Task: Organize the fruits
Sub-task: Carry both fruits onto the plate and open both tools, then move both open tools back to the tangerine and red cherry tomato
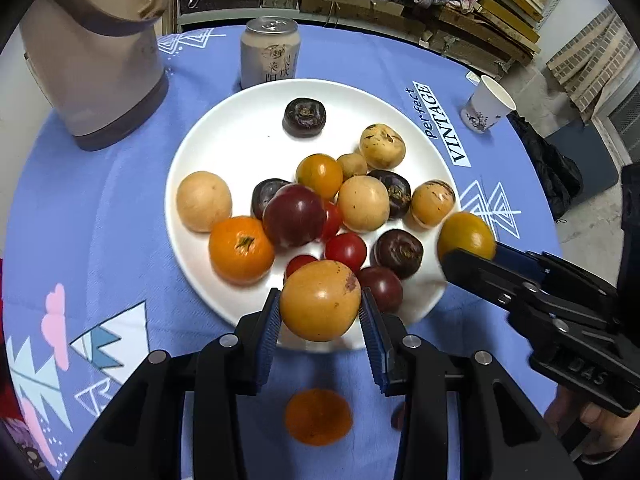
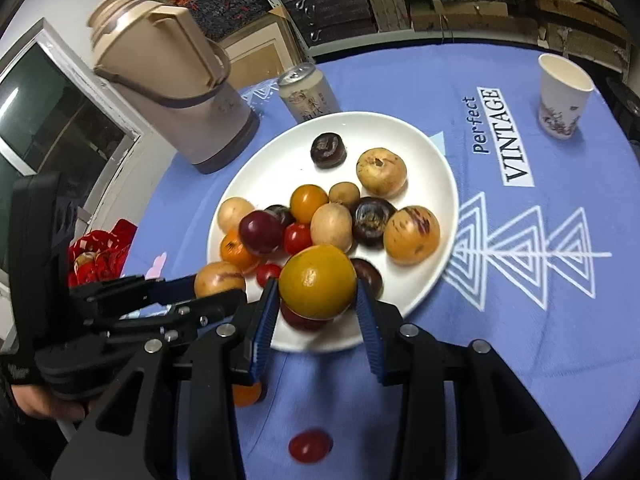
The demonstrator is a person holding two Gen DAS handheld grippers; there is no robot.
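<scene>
Left gripper point(image 1: 320, 316): jaws closed on a yellow-brown fruit point(image 1: 320, 300), blue pads pressing both its sides, at lower centre of the left wrist view. The fruit hangs clear of the cloth, over the near rim of the white plate point(image 1: 224, 128).

Right gripper point(image 2: 316, 300): jaws closed on a yellow-orange fruit point(image 2: 317, 282), pads on either side, at lower centre of the right wrist view, likewise above the plate's near edge. The same gripper shows at right of the left wrist view, entering from the lower right with its fruit at the plate's right rim.

Plate contents: a heap of mixed fruit at centre of both views, comprising pale tan round fruit, dark purple ones, red cherry tomatoes point(image 1: 346, 250), an orange tangerine point(image 1: 240, 248) at the left edge of the heap, and a dark red plum point(image 1: 294, 220). One dark purple fruit point(image 1: 305, 116) lies apart toward the plate's far side.

Off the plate, on the blue patterned tablecloth point(image 1: 100, 200): an orange fruit point(image 1: 318, 416) below the left gripper; a red tomato point(image 2: 310, 445) at the bottom of the right wrist view.

Other items: beige thermos jug point(image 1: 92, 64) at upper left, drink can point(image 1: 270, 52) just behind the plate, paper cup point(image 1: 486, 104) at upper right.
</scene>
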